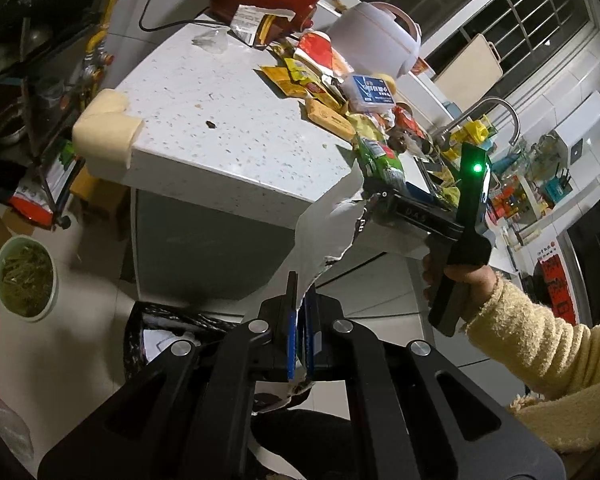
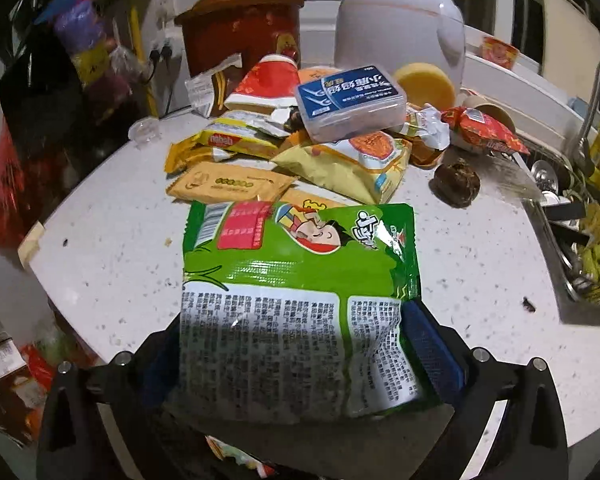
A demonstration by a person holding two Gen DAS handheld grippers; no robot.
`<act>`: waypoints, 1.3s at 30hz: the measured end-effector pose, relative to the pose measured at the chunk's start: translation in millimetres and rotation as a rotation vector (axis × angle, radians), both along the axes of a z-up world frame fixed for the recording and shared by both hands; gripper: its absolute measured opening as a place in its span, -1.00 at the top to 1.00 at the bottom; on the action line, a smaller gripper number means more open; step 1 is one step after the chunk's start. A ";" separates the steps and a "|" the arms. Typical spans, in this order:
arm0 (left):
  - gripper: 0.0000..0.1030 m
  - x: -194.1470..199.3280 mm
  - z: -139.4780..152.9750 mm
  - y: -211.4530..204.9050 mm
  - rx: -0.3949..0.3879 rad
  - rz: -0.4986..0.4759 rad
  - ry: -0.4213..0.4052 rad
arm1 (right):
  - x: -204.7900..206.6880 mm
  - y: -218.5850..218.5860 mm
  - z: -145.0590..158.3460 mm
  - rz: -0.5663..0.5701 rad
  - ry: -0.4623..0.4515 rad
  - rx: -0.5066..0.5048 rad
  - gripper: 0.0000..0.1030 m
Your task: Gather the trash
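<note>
My left gripper (image 1: 299,328) is shut on a torn white paper wrapper (image 1: 324,220) and holds it in the air above a black-lined trash bin (image 1: 156,332) on the floor. My right gripper (image 2: 296,344) holds a green snack bag (image 2: 296,280) between its blue pads over the white countertop (image 2: 480,248). In the left wrist view the right gripper (image 1: 380,196) shows at the counter's edge with the green bag (image 1: 380,160). A heap of wrappers (image 2: 300,152) and a blue-lidded box (image 2: 348,100) lie behind the bag.
A brown pot (image 2: 240,28) and a white rice cooker (image 2: 400,20) stand at the back. A dark round lump (image 2: 456,184) lies right of the heap. The sink (image 2: 572,216) with dishes is at the right. A green bowl (image 1: 26,278) sits on the floor.
</note>
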State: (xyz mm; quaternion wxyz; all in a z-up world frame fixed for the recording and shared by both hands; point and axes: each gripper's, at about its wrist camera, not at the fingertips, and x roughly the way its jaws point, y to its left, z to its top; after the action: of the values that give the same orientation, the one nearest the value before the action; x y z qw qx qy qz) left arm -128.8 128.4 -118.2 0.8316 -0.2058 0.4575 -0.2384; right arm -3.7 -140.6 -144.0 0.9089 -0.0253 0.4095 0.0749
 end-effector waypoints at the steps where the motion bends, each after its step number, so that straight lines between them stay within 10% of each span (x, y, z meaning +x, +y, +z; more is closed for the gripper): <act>1: 0.97 0.2 0.1 0.7 -0.001 0.000 0.000 | -1.0 -1.9 3.4 0.009 -0.002 0.017 -0.48; 9: 0.97 4.1 3.0 1.4 -0.006 -0.009 -0.014 | -18.6 -27.0 51.4 -0.051 -0.061 0.124 -0.44; 19: 0.97 -10.4 -25.8 -1.5 0.052 -0.059 0.068 | -90.2 35.6 85.5 0.341 0.036 0.189 -0.44; 24: 0.97 -20.2 -80.8 -0.1 0.088 -0.064 0.178 | -129.6 61.9 5.4 0.430 0.279 0.172 -0.44; 36: 0.96 -3.8 -306.4 -32.0 0.362 -0.140 0.492 | -140.6 55.9 -280.2 0.194 0.689 0.021 -0.47; 38: 0.61 0.7 -338.3 -32.2 0.437 -0.132 0.562 | -140.2 57.9 -309.6 0.170 0.735 -0.033 -0.64; 39: 0.06 2.8 -349.3 -31.3 0.471 -0.123 0.589 | -137.7 60.9 -319.7 0.164 0.739 -0.073 -0.75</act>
State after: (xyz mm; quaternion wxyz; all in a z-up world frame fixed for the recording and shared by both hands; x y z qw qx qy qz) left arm -126.0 97.1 -467.5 0.6731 -0.0410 0.7307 -0.1067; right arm -141.4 -79.7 -463.7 0.6893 -0.0617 0.7088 0.1367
